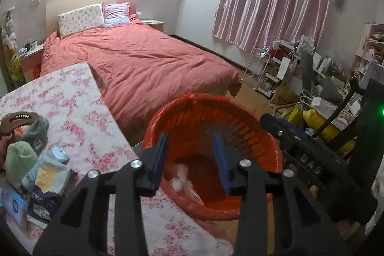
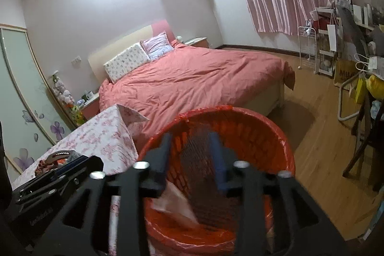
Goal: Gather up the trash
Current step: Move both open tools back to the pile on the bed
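Observation:
A waste basket lined with a red bag (image 1: 252,136) stands on the wood floor beside a table with a pink floral cloth (image 1: 79,116). White crumpled trash (image 1: 182,178) lies in its bottom. My left gripper (image 1: 192,155) is open and empty above the basket's near rim. The right gripper's body (image 1: 309,162) shows at the right, over the rim. In the right wrist view my right gripper (image 2: 192,155) is open over the same basket (image 2: 271,136), and a crumpled clear wrapper (image 2: 175,203) lies blurred just below its fingers inside the basket.
On the table's left lie packets, a tissue pack and rolled socks (image 1: 31,155). A bed with a red duvet (image 1: 148,59) is behind. A cluttered shelf and cart (image 1: 312,78) stand at the right. A dark chair (image 2: 367,136) stands on the floor at the right.

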### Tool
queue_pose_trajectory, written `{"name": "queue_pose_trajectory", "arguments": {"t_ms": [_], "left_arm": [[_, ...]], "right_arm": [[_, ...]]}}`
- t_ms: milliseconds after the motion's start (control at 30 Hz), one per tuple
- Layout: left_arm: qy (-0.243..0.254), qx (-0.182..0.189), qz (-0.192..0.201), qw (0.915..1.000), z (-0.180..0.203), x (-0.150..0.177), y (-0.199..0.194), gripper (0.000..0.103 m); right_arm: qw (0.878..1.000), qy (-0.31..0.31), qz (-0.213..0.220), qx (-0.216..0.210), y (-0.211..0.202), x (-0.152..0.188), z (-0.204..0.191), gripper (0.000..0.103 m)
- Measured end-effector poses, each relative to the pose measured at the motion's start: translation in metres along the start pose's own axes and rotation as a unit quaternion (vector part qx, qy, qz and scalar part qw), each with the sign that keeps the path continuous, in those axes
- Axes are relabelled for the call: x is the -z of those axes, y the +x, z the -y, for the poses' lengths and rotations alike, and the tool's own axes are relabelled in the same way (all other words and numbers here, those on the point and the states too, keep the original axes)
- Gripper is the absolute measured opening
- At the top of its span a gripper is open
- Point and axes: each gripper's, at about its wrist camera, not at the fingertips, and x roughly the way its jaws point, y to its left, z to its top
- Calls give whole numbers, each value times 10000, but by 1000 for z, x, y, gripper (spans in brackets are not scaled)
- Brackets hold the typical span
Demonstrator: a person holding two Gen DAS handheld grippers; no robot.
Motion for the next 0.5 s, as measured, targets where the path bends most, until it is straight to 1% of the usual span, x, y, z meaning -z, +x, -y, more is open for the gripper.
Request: {"name": "queue_pose_trajectory", "arguments": {"t_ms": [167,267,367,500], "left_arm": [[23,-354,32,9994,-15,6,-12,62],[67,-602,95,9981,-22,11,-26,71],[79,-864,136,9961,-33,18,-43,76],[-3,-1175,201,9929,-54,28,-66,79]], "right_arm": [[9999,-13,-38,107,-8,0,-1,46],[9999,-47,-8,144,-12,-3,-4,51],[9998,-155,8,112,-16,-5,-13,53],[9994,-350,-12,6,-21,-1,-34,56]]}}
